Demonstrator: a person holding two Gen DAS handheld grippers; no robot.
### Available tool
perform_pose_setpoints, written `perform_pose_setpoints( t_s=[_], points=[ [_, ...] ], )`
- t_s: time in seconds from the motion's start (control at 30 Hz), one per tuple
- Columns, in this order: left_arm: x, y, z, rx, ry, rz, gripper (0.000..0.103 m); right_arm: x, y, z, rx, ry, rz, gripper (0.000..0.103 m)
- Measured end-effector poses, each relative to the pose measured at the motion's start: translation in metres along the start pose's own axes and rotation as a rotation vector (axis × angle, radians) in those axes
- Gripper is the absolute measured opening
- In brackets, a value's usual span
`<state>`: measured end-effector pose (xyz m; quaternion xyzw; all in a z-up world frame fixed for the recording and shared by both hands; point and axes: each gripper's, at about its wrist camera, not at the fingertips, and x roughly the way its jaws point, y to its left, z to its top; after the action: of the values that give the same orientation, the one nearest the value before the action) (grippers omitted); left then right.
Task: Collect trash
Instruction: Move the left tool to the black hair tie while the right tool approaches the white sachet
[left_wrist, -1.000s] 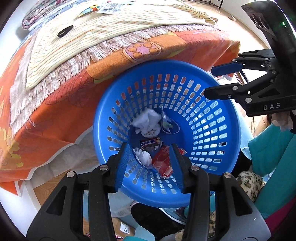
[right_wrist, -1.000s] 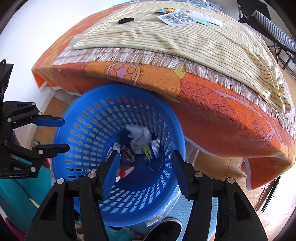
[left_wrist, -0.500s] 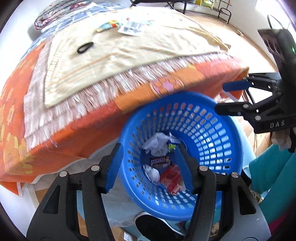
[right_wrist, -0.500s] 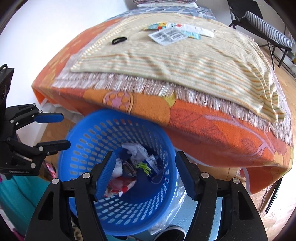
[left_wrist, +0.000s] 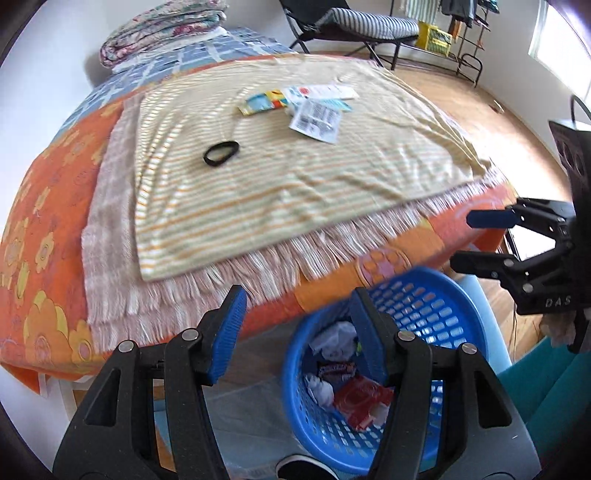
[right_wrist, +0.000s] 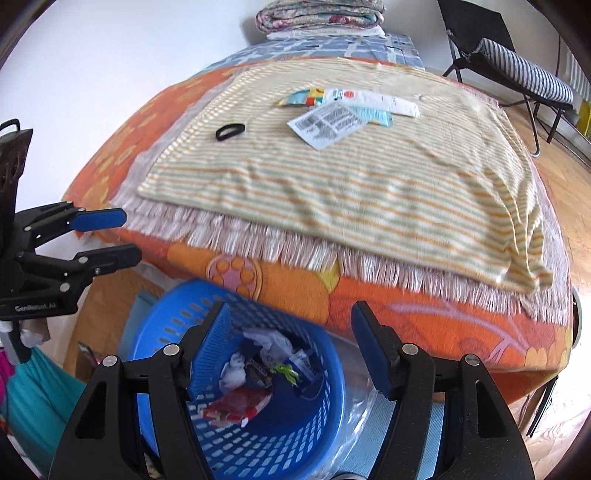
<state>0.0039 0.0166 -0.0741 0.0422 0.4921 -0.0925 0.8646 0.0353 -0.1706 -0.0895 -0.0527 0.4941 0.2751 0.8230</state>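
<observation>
A blue perforated basket (left_wrist: 436, 306) (right_wrist: 162, 325) stands on the floor against the bed's near edge, with crumpled paper, a Snickers wrapper (left_wrist: 336, 368) and a red wrapper (right_wrist: 236, 404) inside. Several flat wrappers lie on the striped blanket: a barcode-printed one (left_wrist: 316, 121) (right_wrist: 325, 123), a colourful one (left_wrist: 264, 102) and a white one (right_wrist: 373, 99). My left gripper (left_wrist: 297, 328) (right_wrist: 110, 236) is open and empty above the bed's edge. My right gripper (right_wrist: 290, 345) (left_wrist: 476, 240) is open and empty above the basket.
A black hair tie (left_wrist: 221, 153) (right_wrist: 229, 131) lies on the striped blanket (left_wrist: 295, 177). Folded quilts (right_wrist: 317, 14) are stacked at the bed's far end. A striped folding chair (right_wrist: 517, 74) stands on the wooden floor to the right. Teal cloth (left_wrist: 554, 398) lies beside the basket.
Both grippers have risen and tilted up from the basket toward the bed top; the basket has slid lower in both views and the wrappers on the blanket show closer. Both stay open.
</observation>
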Motion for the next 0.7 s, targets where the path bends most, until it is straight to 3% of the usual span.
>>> perform_pose_setpoints(
  t_s=[0.5, 0.7],
  points=[
    [0.020, 0.035, 0.041, -0.094, -0.033, 0.009, 0.060, -0.001, -0.006, 0.049, 0.034, -0.077, 0.014, 0.069],
    [0.031, 0.056, 0.063, -0.168, -0.045, -0.001, 0.060, 0.007, -0.021, 0.079, 0.117, -0.149, 0.028, 0.080]
  ],
)
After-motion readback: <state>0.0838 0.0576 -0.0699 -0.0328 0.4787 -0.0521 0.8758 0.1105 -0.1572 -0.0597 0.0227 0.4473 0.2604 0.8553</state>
